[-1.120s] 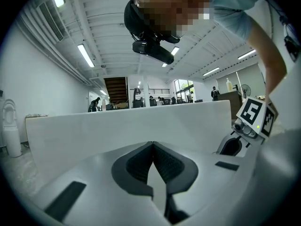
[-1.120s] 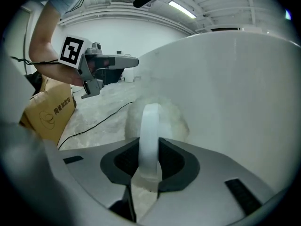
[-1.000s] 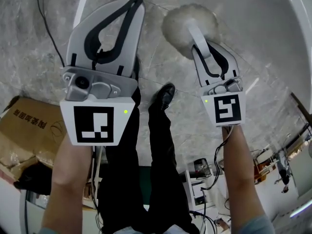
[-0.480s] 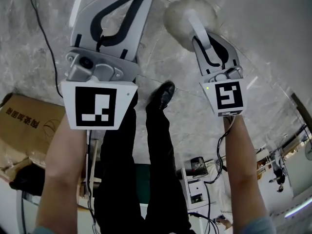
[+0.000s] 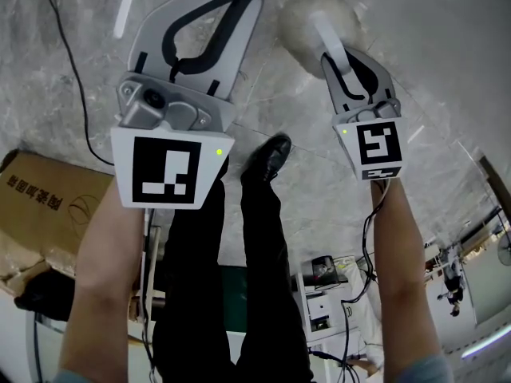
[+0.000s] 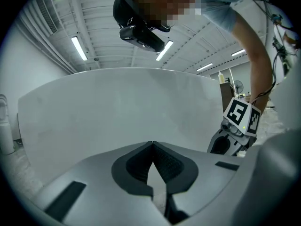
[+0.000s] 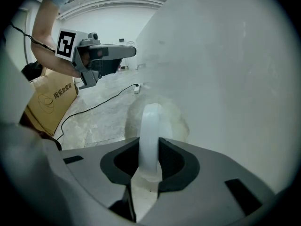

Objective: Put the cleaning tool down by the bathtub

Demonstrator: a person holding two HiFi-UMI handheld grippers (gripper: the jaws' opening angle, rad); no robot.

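The right gripper's (image 7: 149, 149) jaws pinch the white handle (image 7: 150, 119) of the cleaning tool (image 5: 297, 24). Its long axis runs straight out from the jaws, and the fluffy round head (image 7: 178, 121) points away, just beside the bathtub wall (image 7: 225, 74). The left gripper's (image 6: 153, 147) jaws are pressed together with nothing between them.

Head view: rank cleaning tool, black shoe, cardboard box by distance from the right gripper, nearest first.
1. cleaning tool: top, its handle clamped in the right gripper.
2. black shoe: centre, lower left of that gripper.
3. cardboard box: far left edge.

The cleaning tool (image 5: 299, 22) looks fluffy, perhaps microfibre, with a smooth plastic handle (image 7: 150, 135); the floor (image 5: 447, 70) is polished stone.
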